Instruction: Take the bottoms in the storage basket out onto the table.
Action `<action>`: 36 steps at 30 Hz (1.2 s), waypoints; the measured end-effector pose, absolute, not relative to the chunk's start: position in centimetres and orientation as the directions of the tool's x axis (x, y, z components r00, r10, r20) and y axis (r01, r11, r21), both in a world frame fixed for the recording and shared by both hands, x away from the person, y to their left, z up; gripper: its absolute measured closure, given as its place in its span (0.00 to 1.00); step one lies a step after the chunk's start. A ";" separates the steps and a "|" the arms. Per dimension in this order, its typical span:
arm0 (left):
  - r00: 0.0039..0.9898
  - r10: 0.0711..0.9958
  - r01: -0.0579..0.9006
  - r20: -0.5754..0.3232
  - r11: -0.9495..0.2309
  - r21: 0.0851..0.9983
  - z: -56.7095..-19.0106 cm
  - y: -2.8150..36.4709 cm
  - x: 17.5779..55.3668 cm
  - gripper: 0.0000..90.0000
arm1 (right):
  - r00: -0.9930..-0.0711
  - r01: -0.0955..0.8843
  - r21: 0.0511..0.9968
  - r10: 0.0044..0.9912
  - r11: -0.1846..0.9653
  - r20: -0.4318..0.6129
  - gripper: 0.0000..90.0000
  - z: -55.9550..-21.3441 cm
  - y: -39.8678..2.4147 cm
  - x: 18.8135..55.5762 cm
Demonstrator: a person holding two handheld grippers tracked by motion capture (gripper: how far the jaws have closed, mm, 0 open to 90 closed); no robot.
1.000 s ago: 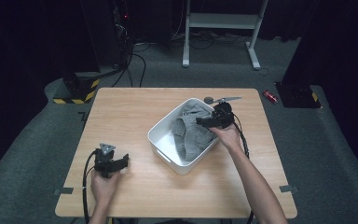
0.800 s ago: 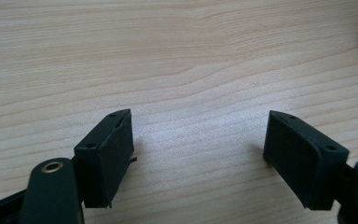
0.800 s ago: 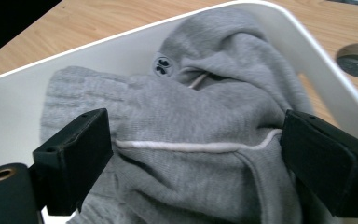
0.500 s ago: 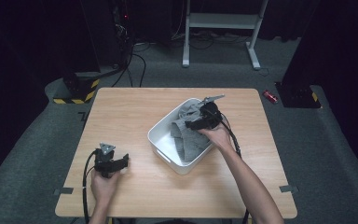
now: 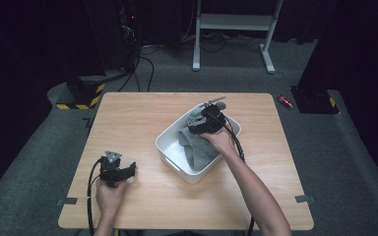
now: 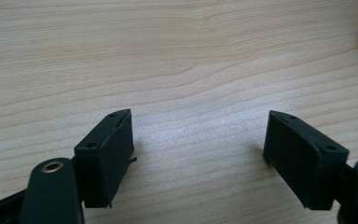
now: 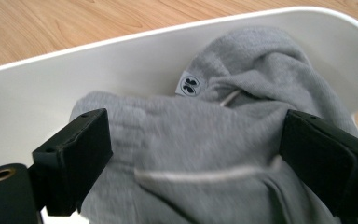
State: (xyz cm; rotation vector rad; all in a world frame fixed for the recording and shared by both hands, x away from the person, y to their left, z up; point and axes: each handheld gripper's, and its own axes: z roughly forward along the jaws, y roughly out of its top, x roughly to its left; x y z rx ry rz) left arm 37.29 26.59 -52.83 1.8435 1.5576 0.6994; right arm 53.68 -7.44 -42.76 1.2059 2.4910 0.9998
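Grey garment (image 7: 223, 140) lies bunched in the white tub (image 7: 37, 88), right between our right gripper (image 7: 196, 154) jaws, which are spread wide on either side of the cloth, not pinching it. We see 1 small white label (image 7: 189, 85) just beyond the jaws, printed with a dark round butterfly-like mark; no readable writing. 1 pale drawstring crosses the cloth near the jaws. In the high view the garment (image 5: 199, 150) runs long from the right gripper (image 5: 203, 120) toward the tub's near corner. Versus 0.5 s ago, the right gripper sits a bit further left over the tub (image 5: 177, 162). Left gripper (image 6: 198, 154), jaws spread, nothing between, over bare wooden table (image 6: 177, 56), well apart from the tub, unmoved (image 5: 118, 169).
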 end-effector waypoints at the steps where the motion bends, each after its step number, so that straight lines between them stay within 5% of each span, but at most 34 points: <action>1: 0.165 0.986 0.659 0.005 -0.114 0.744 -52.8 26.6 37.3 0.27 | -0.644 0.623 0.649 0.757 0.436 0.110 0.10 -42.8 -7.2 53.7; 30: 0.164 0.986 0.659 0.006 -0.114 0.744 -52.8 26.6 37.3 0.27 | -0.491 0.726 0.570 0.870 0.384 0.039 0.09 -48.5 -5.0 55.9; 36: 0.165 0.986 0.659 0.007 -0.115 0.743 -52.8 26.6 37.3 0.27 | -0.473 0.752 0.544 0.879 0.373 0.052 0.16 -48.8 -4.8 56.0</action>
